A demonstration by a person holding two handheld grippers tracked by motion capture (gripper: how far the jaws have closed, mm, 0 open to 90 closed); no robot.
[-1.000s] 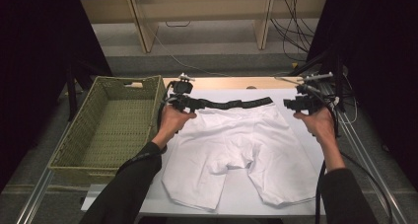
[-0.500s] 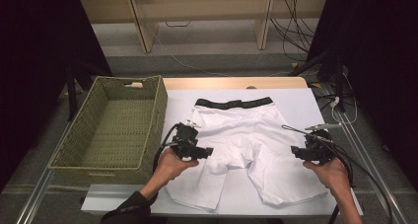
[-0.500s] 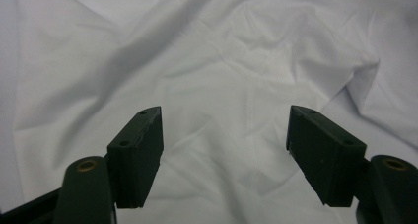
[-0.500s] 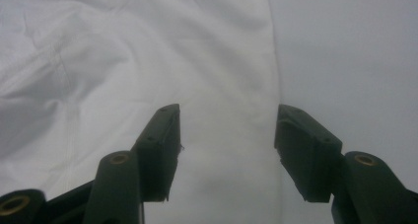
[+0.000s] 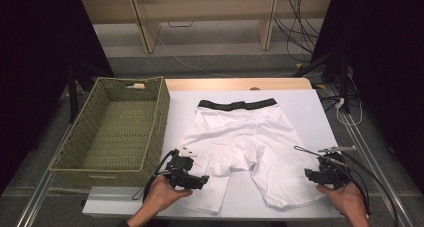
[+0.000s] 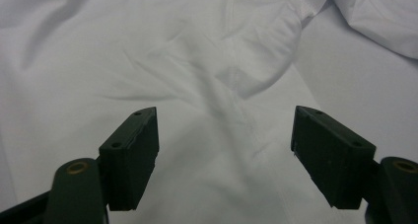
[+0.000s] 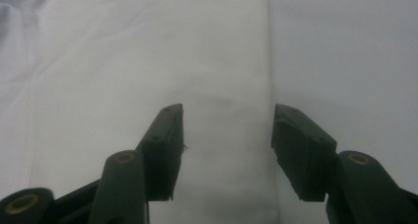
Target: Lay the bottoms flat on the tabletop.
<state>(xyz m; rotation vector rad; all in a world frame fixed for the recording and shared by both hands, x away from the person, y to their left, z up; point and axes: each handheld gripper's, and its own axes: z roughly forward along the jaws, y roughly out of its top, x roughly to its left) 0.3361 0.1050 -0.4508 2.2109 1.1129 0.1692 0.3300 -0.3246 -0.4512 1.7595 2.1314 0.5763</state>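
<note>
White shorts (image 5: 240, 137) with a black waistband (image 5: 237, 105) lie flat on the white table (image 5: 310, 112), legs toward me. My left gripper (image 5: 204, 180) hovers at the outer edge of the left leg near its hem. Its jaws have just been opening and stand open over the cloth (image 6: 197, 61), gripping nothing (image 6: 224, 150). At the outer edge of the right leg, my right gripper (image 5: 307, 174) has just been closing slightly. It is still open (image 7: 226, 145), straddling the leg's side edge (image 7: 123, 61) with nothing pinched.
A green woven basket (image 5: 159, 122) stands empty at the table's left, close beside the left hand. Cables trail from both grippers toward the near edge. Bare tabletop (image 7: 345, 46) lies to the right of the shorts.
Both hands drew back from the waistband corners at the far end to the leg hems near me and sank lower. The waistband now lies flat on the table.
</note>
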